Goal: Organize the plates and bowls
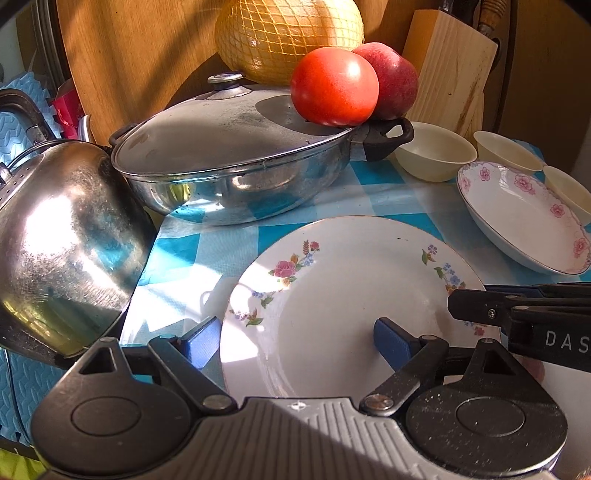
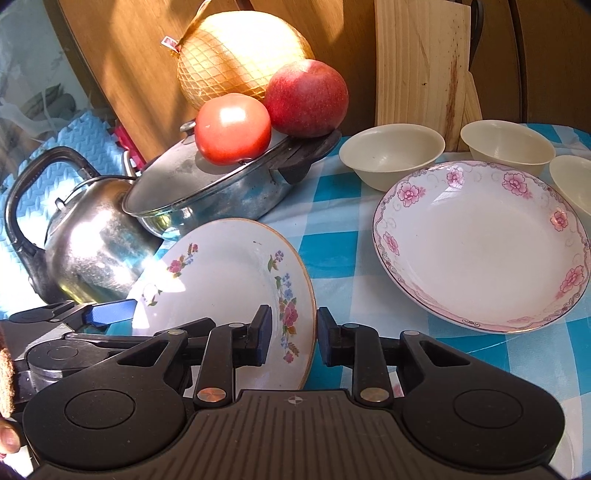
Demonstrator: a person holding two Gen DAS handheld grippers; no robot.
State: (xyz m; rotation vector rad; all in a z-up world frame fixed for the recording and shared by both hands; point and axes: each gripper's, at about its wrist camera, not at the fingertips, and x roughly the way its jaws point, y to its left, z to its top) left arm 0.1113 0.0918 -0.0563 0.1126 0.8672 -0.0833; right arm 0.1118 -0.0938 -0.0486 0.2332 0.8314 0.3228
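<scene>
A white plate with small flower sprays (image 1: 332,295) (image 2: 229,273) lies on the blue checked cloth, its right side looking lifted. My left gripper (image 1: 295,339) is open wide across its left rim, one blue pad outside and one over the plate's face. My right gripper (image 2: 295,334) straddles the right rim with its jaws narrow; a gap shows between the left pad and the rim. A deep plate with pink flowers (image 2: 480,251) (image 1: 517,221) sits to the right. Three cream bowls (image 2: 391,155) (image 2: 506,144) (image 2: 572,181) stand behind it.
A lidded steel pot (image 1: 229,147) carries a tomato (image 1: 332,85) and an apple (image 1: 395,77), with a netted pomelo (image 1: 288,33) behind. A steel kettle (image 1: 66,240) stands close on the left. A wooden block (image 1: 450,70) and boards line the back.
</scene>
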